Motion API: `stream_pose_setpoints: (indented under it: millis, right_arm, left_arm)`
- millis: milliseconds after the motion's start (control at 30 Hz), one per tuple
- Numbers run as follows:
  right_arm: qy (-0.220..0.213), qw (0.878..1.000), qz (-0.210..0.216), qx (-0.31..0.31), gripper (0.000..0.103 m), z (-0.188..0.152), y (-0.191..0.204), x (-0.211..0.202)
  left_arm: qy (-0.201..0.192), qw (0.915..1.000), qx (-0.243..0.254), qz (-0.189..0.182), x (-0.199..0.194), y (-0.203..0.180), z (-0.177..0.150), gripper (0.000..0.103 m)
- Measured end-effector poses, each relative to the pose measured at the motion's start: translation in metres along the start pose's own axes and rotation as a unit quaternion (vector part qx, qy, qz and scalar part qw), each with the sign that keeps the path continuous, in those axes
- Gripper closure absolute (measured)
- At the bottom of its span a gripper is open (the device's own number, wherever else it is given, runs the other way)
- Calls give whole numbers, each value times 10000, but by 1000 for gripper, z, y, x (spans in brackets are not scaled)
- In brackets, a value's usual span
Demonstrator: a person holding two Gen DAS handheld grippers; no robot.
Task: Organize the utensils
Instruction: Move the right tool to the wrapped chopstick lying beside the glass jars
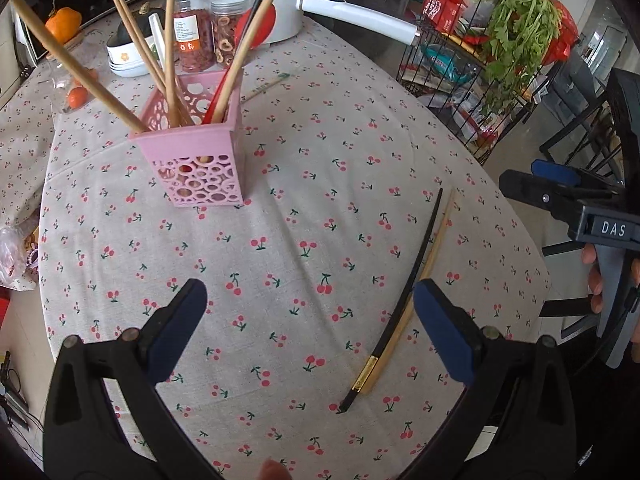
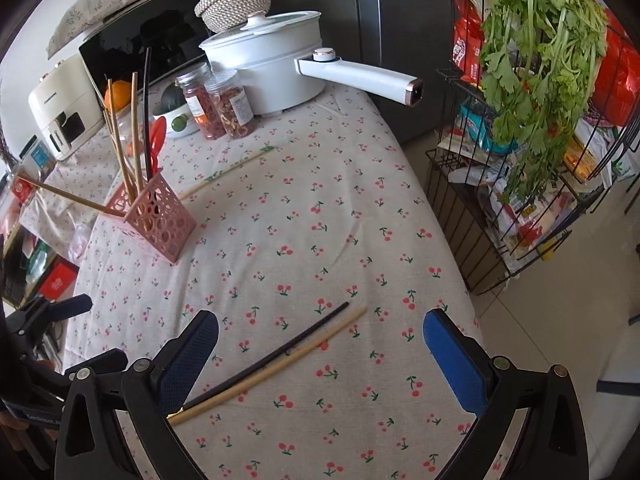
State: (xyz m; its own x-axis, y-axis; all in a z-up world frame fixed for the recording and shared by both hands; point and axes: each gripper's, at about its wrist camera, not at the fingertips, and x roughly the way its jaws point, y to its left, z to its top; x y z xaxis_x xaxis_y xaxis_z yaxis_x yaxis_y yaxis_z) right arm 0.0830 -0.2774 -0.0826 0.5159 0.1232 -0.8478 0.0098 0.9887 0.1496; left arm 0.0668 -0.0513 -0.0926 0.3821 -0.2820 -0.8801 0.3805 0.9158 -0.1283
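I have the surface (image 2: 320,208) under its cherry-print cloth, the pink holder (image 1: 196,164) standing upright toward the far left and already carrying several wooden chopsticks and a red spoon; the loose pair, a black chopstick (image 2: 276,354) and a wooden chopstick (image 2: 280,364), lies flat side by side near the front right edge. My right gripper (image 2: 320,354) hangs wide over that pair, holding nothing; my left gripper (image 1: 310,322) is equally wide and empty, the pair lying just by its right finger.

I judge the step in hand to be picking up this pair; to do it well I would turn the right gripper so its fingers cross the sticks rather than run along them, come down near their middle so they do not tip, and close on both together; they sit close to the edge, so I would avoid nudging them outward.

The right wrist view shows another chopstick (image 2: 228,172) lying well beyond the holder; the left wrist view shows the gold band (image 1: 365,374) on the black one and my right gripper (image 1: 520,184) from the side.
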Motion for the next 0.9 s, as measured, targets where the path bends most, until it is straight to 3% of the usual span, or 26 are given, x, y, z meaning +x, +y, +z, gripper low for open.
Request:
stream_pose_setpoints:
  millis: [200,333,467,600,700,800,867,900]
  right_arm:
    - [117,9999,32,27,0,-3,-12,-1]
    - [15,9998,165,-94,0,8,-9,1]
    - [160,9997,180,-109,0,38,-3,24]
    - [247,9979,591,113,0,80,10,60]
    - [65,9967,808,0,0,115,25,95]
    - [-17,9960,869,-193,11,145,37,136]
    - [18,9949,1001,-136,28,161,39,164]
    - [35,9946,1035,-96,30,169,40,177]
  left_arm:
    - [171,9993,-206,-241,8,1,-2,1]
    - [65,9986,-408,-344,-3,10,-3,1]
    - [-56,9987,-384,-339,-22,20,-7,1]
    - [-199,9983,-240,-499,-43,26,-14,1]
    - [-299,9978,-126,-570,-53,33,-20,1]
    - [-272,9977,-128,-610,-52,44,-25,1]
    - [-209,9970,-236,-706,-48,54,-25,1]
    - [-183,9966,-312,-741,-47,60,-25,1]
